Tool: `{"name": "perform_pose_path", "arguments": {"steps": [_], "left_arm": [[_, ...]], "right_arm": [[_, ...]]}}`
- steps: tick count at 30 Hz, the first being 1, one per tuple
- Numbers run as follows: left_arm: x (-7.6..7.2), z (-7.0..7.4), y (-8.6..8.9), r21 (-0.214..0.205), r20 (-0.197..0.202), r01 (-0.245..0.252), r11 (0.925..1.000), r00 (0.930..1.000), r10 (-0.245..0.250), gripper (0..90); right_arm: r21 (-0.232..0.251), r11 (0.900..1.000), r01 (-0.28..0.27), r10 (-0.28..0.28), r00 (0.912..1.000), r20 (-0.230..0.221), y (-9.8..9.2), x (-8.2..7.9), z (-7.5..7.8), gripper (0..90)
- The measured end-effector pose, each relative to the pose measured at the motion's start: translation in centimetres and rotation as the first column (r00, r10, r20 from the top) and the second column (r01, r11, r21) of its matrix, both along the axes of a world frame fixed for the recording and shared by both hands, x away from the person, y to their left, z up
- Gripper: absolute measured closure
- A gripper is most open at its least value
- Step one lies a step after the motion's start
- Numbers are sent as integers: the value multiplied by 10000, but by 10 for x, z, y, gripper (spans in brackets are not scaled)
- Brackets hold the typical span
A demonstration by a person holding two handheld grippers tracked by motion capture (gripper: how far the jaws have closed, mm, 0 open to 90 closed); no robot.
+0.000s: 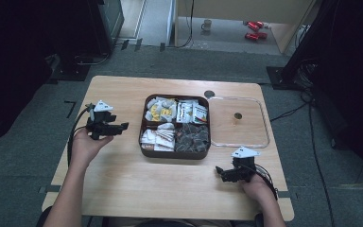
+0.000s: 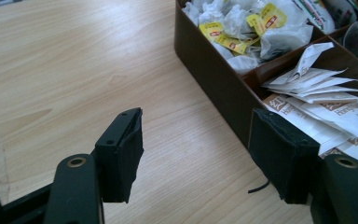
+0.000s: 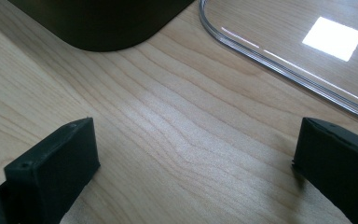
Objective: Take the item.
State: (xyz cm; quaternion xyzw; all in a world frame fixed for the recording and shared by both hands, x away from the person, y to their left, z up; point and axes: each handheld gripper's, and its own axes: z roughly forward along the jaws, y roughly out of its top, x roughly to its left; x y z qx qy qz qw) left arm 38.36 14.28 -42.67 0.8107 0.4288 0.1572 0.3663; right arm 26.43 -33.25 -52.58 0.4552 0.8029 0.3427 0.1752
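Holding left gripper [image 1: 122, 126] beside brown box [image 1: 142, 142], you have jaws apart, nothing between them. Box: four compartments, mid-table, just right of that gripper; nearest compartment holds paper sachets [image 2: 326, 100]. Left gripper nearer; reach runs sideways over near wall. Right gripper [image 1: 220, 173]: jaws wide, empty, low on table [image 3: 177, 140], between box corner and clear lid [image 1: 238, 122].

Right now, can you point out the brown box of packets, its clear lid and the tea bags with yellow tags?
brown box [image 1: 175, 153], high view, on its near front wall.
clear lid [image 1: 265, 123], high view, on its right rim.
tea bags with yellow tags [image 2: 242, 28], left gripper view, on the pile's middle.
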Motion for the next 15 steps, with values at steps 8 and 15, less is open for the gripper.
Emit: {"name": "perform_pose_path", "arguments": {"steps": [8,15], "left_arm": [[-2,7,-14,-64,234,570,9984,9981,-569,428],[1,7,-30,-161,178,1074,9941,9941,-1071,467]], "right_arm": [[-2,10000,0,0,10000,-1,0,0,0,0],[-3,10000,0,0,10000,4,0,0,0,0]]}}
